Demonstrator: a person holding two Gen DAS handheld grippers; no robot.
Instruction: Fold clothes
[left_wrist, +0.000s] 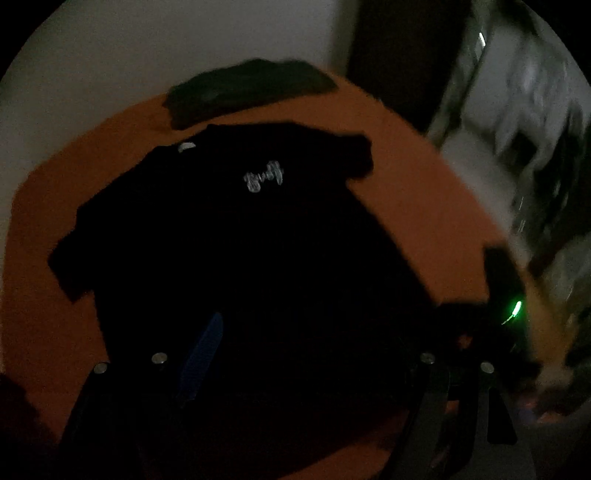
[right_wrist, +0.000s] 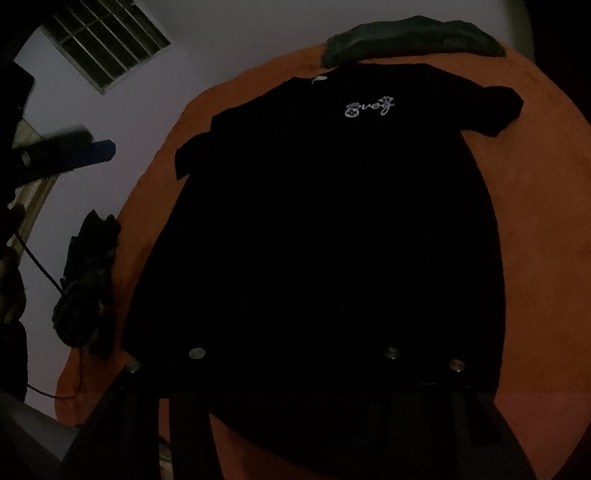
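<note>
1. Black T-shirt (right_wrist: 317, 221) spread flat, print side up, on the round orange worktop (right_wrist: 546, 258); white logo (right_wrist: 369, 107) near the collar at the upper centre of the right wrist view, hem at the lower edge of the frame.
2. Folded dark green garment (right_wrist: 413, 38) at the far rim of the worktop, top of frame, just beyond the collar; judged already done. Crumpled dark heap (right_wrist: 85, 280) at the left edge, seemingly hanging off the rim, likely waiting its turn.
3. Step in hand, as a judgement: shirt laid out, no fold made yet; both sleeves out to the sides, body unfolded.
4. Left claw (left_wrist: 291, 369) wide apart, blue pad on one finger (left_wrist: 201, 358) at lower left of its frame, nothing between the jaws; poised over the hem area, shirt filling the middle of that blurred view.
5. Right claw (right_wrist: 291, 369) at the bottom of its own frame, over the hem; fingers lost against the black cloth, so cannot tell whether parted freely or pinching fabric.
6. Same claw also visible at the right edge of the left wrist view, beside a green light (left_wrist: 515, 308).
7. Next move, as a judgement: grasp at hem or side edge with each claw, then a lengthwise fold bringing a sleeve inward; care needed to catch both fabric layers in dim light.
</note>
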